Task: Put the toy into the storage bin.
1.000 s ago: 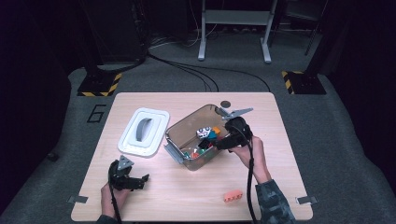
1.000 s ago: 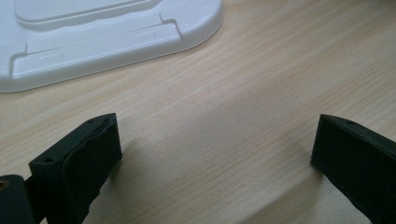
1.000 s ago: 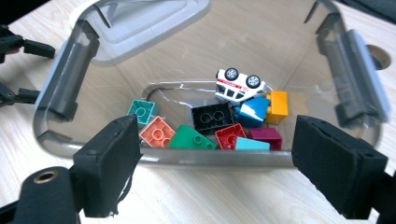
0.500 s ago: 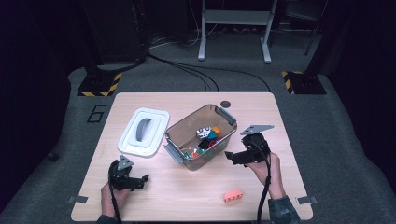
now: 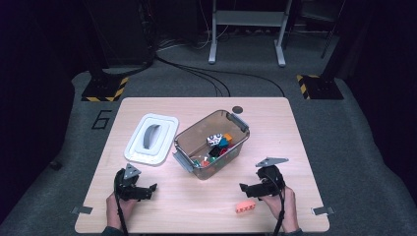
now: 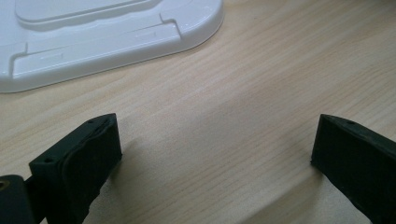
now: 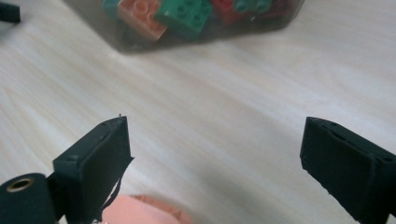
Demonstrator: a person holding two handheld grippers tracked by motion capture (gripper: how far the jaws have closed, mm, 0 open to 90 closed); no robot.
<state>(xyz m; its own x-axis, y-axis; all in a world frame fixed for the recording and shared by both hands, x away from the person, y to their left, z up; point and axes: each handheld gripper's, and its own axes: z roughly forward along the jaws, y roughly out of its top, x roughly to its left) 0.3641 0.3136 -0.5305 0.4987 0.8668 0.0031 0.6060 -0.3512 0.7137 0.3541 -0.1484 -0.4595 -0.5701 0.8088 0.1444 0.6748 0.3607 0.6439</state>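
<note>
The right gripper, jaws just opening wide with nothing between them, hovers above the orange brick at lower right, while the left gripper rests wide open at lower left

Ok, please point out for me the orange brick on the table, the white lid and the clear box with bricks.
orange brick (image 5: 245, 207), high view, middle of its top face.
white lid (image 5: 164, 146), high view, flat part to the right of its grey handle.
clear box (image 5: 183, 161), high view, its near left rim.

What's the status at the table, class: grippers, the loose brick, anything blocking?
Right gripper open, jaws just widened, empty, beside the orange brick. Left gripper open, empty. Bin uncovered, lid aside. Nothing blocking.
</note>
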